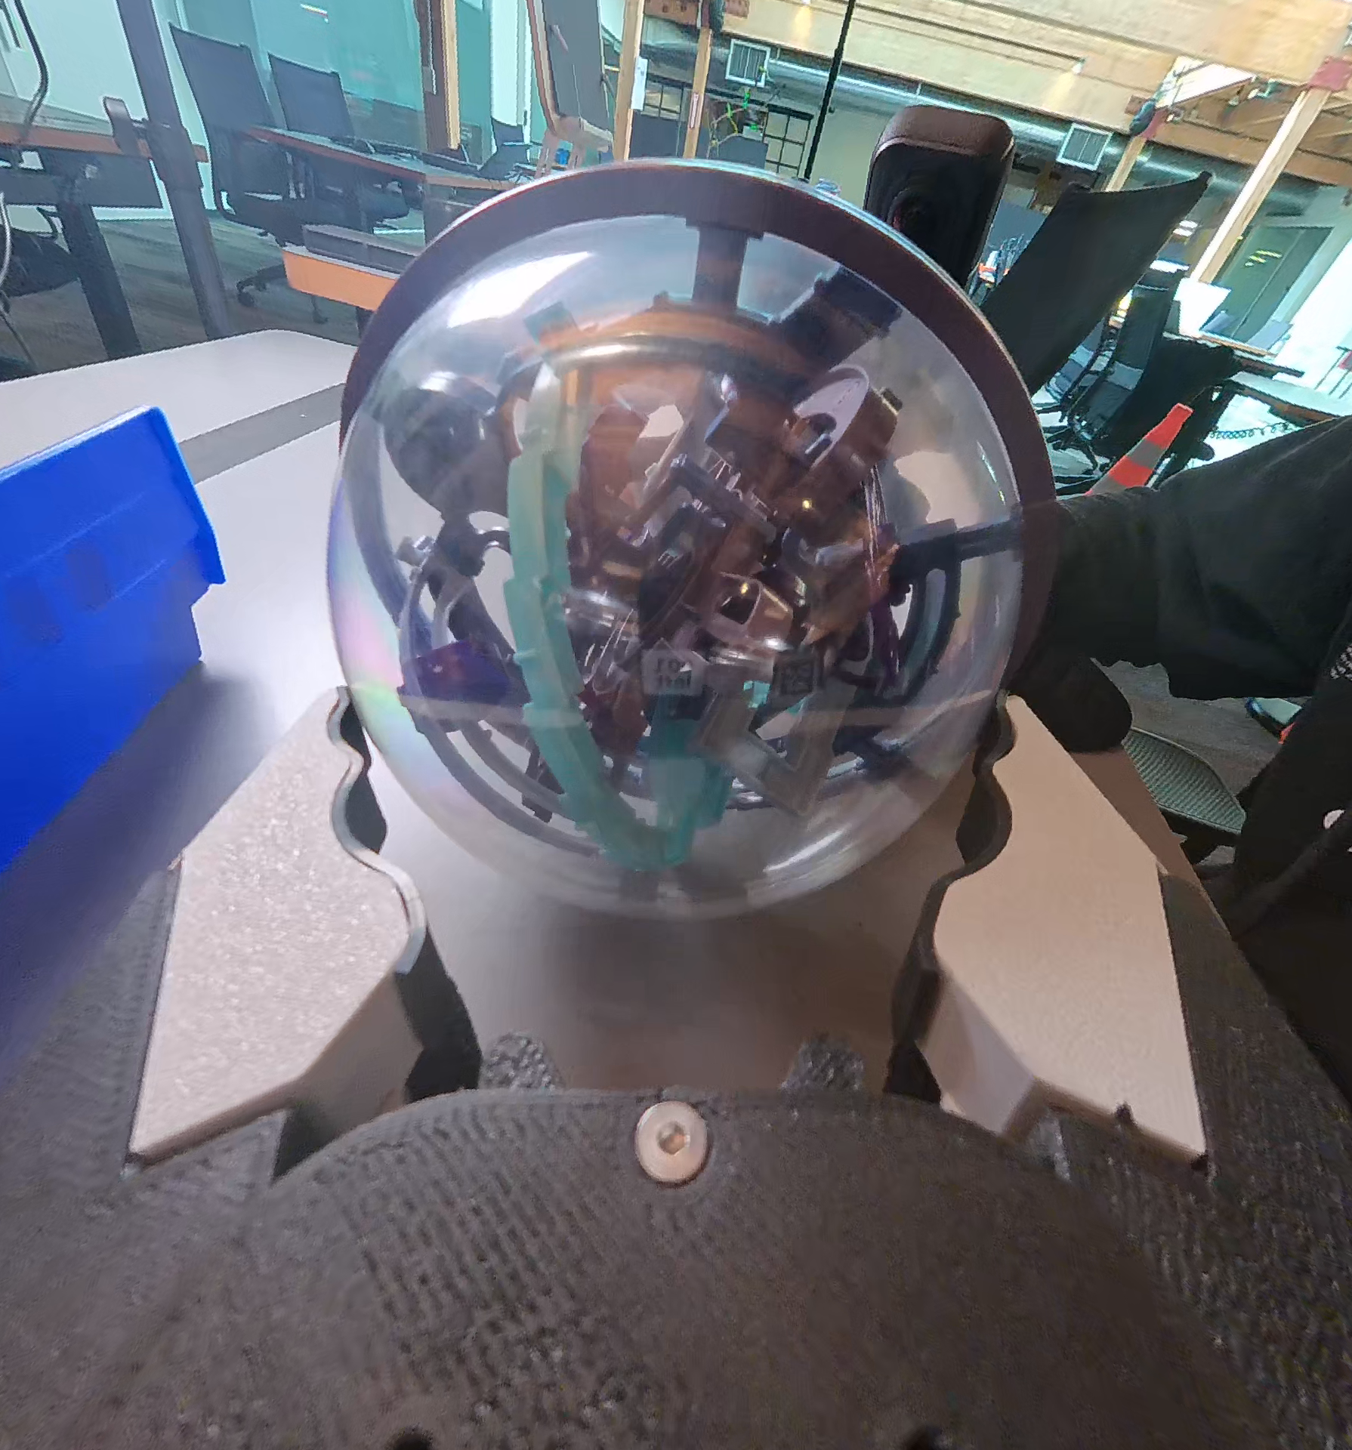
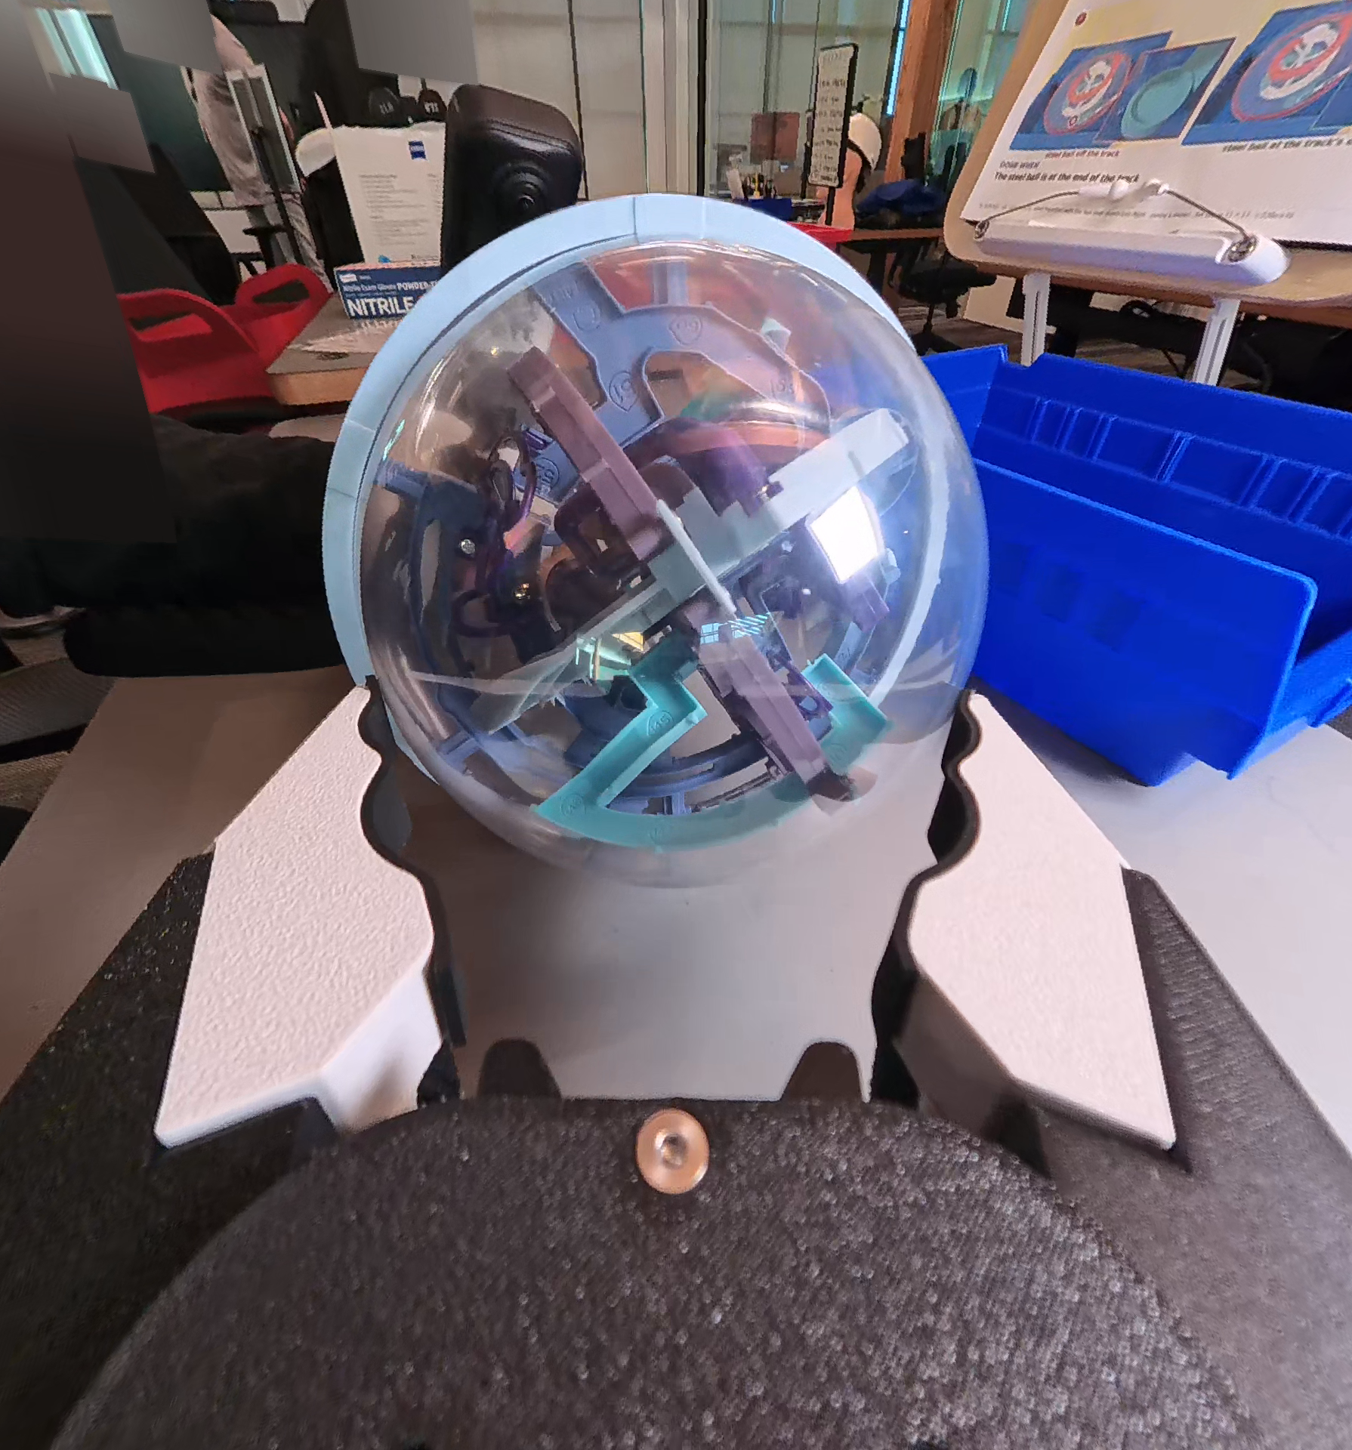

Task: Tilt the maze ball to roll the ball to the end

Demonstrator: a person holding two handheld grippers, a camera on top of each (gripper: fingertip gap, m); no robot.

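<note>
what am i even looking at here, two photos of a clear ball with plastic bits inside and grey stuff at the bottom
No robot here: a person holds a pair of hand-held tongs in each hand, each carrying a camera that looks forward along its two fingers. One picture is from the left tongs, the other from the right tongs; the grey and white shapes at the bottom are the tools themselves. Both views face the same maze ball from opposite sides, a clear sphere with coloured tracks inside. It sits between each pair of fingers, which appear to press on its sides, lifted above the table. A blue bin stands on the table beside it.
</note>
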